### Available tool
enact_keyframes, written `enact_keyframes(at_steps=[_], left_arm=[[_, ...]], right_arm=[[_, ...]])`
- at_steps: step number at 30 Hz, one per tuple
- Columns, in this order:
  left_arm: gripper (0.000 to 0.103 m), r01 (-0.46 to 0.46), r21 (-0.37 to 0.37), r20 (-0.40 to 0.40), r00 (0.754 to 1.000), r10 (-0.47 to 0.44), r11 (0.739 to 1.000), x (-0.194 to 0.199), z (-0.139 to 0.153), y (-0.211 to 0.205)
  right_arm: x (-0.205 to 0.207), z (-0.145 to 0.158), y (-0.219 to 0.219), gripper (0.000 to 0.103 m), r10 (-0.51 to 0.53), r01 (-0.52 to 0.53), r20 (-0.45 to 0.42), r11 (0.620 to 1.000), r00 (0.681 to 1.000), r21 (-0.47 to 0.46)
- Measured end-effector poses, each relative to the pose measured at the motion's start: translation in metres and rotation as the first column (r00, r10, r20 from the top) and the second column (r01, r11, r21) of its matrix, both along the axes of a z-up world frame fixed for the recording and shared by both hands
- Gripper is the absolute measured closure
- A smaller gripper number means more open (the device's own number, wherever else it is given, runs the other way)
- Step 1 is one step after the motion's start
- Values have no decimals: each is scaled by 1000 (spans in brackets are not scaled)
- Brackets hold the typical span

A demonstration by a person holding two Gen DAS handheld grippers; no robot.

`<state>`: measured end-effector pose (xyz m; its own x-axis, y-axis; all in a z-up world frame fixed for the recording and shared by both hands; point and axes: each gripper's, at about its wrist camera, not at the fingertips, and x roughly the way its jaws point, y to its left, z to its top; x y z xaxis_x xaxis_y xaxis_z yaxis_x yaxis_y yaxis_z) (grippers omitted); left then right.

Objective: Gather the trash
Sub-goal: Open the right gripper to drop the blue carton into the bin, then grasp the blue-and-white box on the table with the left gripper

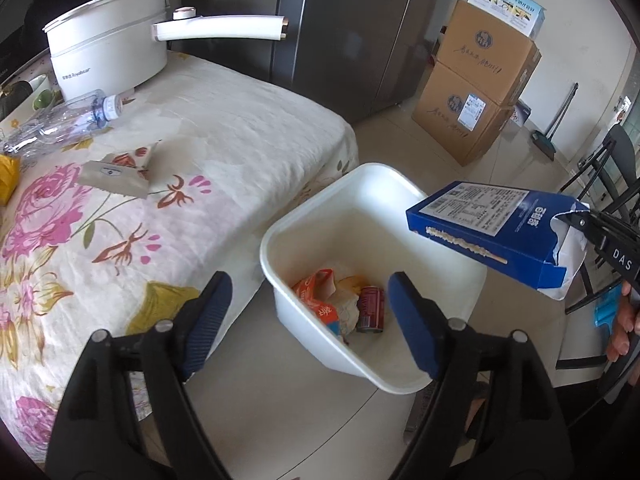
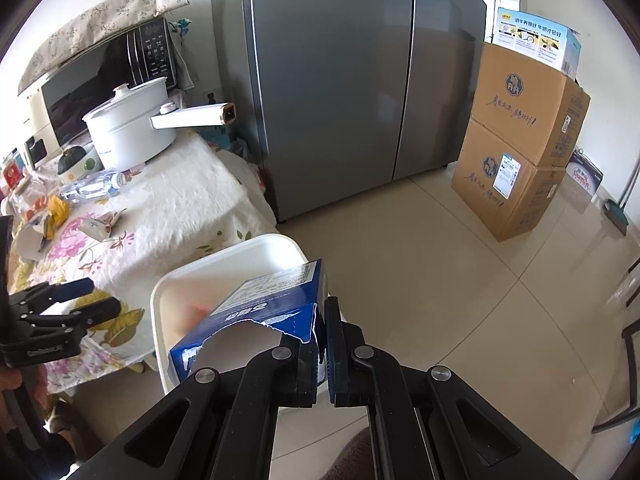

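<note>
Two grippers hang over a white bin (image 1: 280, 248) on the floor beside the cloth-covered table (image 1: 224, 140). The right gripper (image 2: 323, 344) is clenched on the torn open end of a blue carton (image 1: 492, 232), whose long axis runs roughly level above the bin's far rim, its closed end pointing toward the table. The left gripper (image 1: 308, 316) stands wide apart and empty; below it a red can (image 1: 370, 308) and wrappers (image 1: 320, 300) lie in the bin.
</note>
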<state>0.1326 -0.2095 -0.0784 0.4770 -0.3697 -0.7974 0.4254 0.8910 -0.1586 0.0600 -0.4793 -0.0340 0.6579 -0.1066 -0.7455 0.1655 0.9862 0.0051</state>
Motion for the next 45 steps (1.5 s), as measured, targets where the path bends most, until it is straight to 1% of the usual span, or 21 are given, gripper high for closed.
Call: enact_keyframes(at_steps=[8, 10, 11, 12, 13, 15, 20, 26, 28, 32, 33, 36, 38, 39, 40, 41, 45], left_arm=[[19, -39, 29, -18, 999, 40, 999, -3, 2, 20], [18, -53, 35, -18, 998, 53, 998, -4, 3, 27], [17, -60, 36, -18, 998, 61, 998, -4, 3, 30], [14, -68, 38, -20, 997, 69, 997, -3, 4, 34], [12, -76, 42, -21, 997, 77, 996, -3, 4, 37], [11, -88, 42, -18, 996, 89, 995, -4, 6, 44], [11, -111, 38, -17, 994, 111, 993, -5, 10, 58], [10, -126, 34, -11, 992, 126, 991, -7, 14, 70], [9, -135, 35, -12, 991, 135, 990, -7, 14, 76], [3, -166, 46, 2, 986, 166, 985, -8, 17, 89], [1, -178, 49, 10, 984, 177, 983, -8, 19, 92], [1, -218, 49, 35, 976, 216, 975, -9, 25, 105], [1, -248, 47, 49, 968, 246, 968, -9, 29, 114], [1, -263, 48, 55, 964, 260, 964, -9, 30, 119], [1, -278, 51, 57, 960, 275, 959, -9, 31, 124], [1, -291, 53, 57, 956, 288, 955, -9, 32, 130], [1, -343, 53, 52, 939, 340, 938, -10, 33, 152]], right_arm=[[6, -1, 13, 98, 22, -22, -11, 1000, 1000, -4], [9, -2, 15, 95, 20, -19, -23, 1000, 1000, 7], [10, -4, 15, 91, 18, -17, -33, 1000, 999, 22], [12, -5, 16, 79, 17, -15, -47, 999, 999, 42], [12, -5, 16, 61, 16, -13, -52, 998, 999, 55], [11, -3, 19, 42, 10, -8, -37, 998, 999, 69], [13, 2, 28, 40, 28, -26, -27, 997, 999, 68], [19, 5, 38, 35, 40, -37, -29, 996, 999, 85], [20, 6, 43, 32, 47, -44, -30, 995, 998, 85], [25, 9, 54, 27, 59, -56, -30, 995, 998, 88], [27, 10, 56, 24, 59, -56, -28, 995, 998, 88], [31, 14, 66, 16, 51, -50, -17, 996, 999, 77], [35, 16, 73, 13, 49, -48, -14, 996, 999, 74], [38, 17, 77, 9, 51, -50, -18, 996, 999, 76], [41, 17, 80, 2, 51, -49, -23, 996, 998, 77], [42, 17, 83, 0, 50, -48, -26, 996, 998, 77], [52, 18, 103, 0, 70, -67, -42, 996, 997, 51]])
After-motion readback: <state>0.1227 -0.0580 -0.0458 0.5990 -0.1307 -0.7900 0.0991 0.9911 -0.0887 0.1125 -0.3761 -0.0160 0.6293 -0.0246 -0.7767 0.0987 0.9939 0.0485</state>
